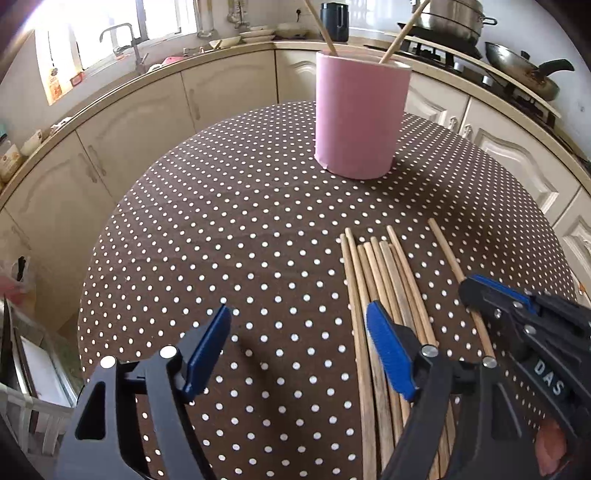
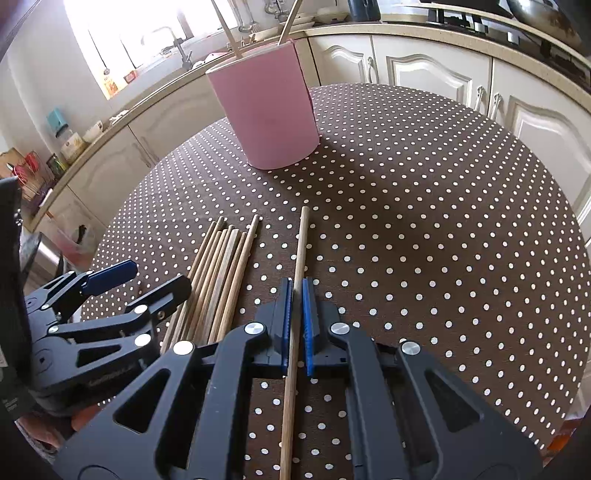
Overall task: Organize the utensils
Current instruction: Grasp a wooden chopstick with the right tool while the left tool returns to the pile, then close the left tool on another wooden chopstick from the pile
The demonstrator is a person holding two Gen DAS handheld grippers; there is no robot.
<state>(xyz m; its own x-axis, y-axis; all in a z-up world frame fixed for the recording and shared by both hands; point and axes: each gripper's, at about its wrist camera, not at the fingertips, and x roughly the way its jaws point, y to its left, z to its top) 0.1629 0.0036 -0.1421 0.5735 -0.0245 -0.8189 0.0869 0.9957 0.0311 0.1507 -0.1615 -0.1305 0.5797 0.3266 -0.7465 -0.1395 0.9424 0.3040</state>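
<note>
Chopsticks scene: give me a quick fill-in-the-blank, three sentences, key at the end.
1. The right gripper is closed on a single ____.
2. The left gripper is ____, holding nothing.
3. Two chopsticks already stand in the ____ cup.

Missing words: chopstick; open; pink

Daylight enters through the window (image 1: 110, 33) at upper left and is overexposed to white glare in both views; the pink cup (image 2: 267, 107) casts a soft shadow to the right on the tablecloth (image 2: 424, 221); fisheye distortion bends the counter (image 1: 110, 96); frame corners are black; focus is sharp at centre.
</note>
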